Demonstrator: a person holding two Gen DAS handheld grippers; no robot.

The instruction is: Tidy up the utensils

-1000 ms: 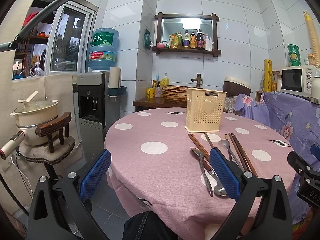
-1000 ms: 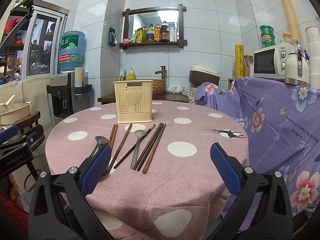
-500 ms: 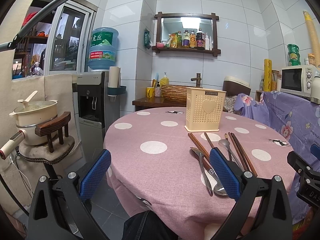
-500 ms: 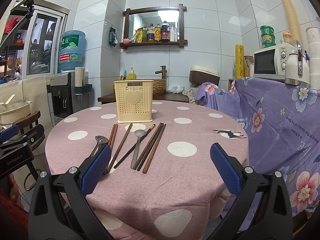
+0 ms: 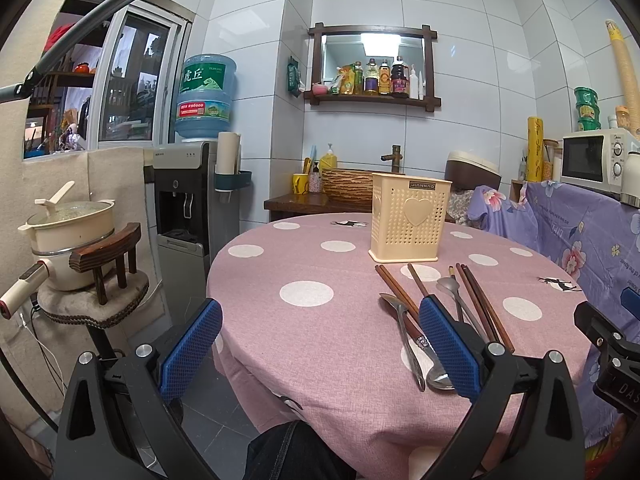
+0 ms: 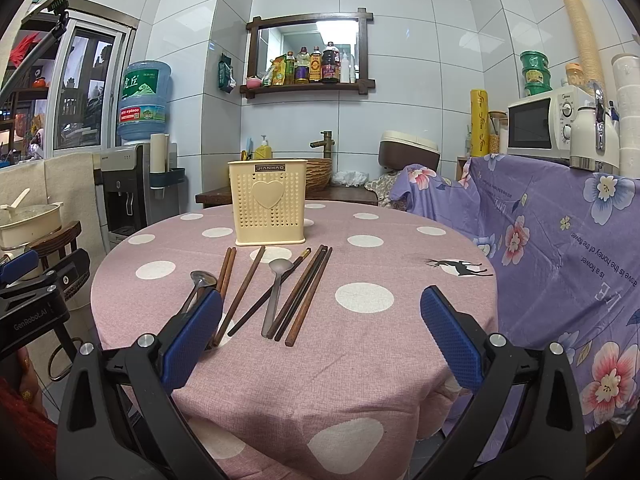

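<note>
Right gripper [image 6: 320, 344], lower frame, stood spread wide and empty; left gripper [image 5: 320, 352] likewise, jaws apart, holding nothing. Mid-frame on the pink polka-dot tablecloth [image 6: 360, 344] lay wooden chopsticks [image 6: 308, 292] and 2 metal spoons [image 6: 275, 292], loose and fanned. Beyond them, centre, stood the cream utensil holder [image 6: 268, 202], upright. No utensil lifted yet; judged pre-grasp. Next: descend over 1 utensil, close.
</note>
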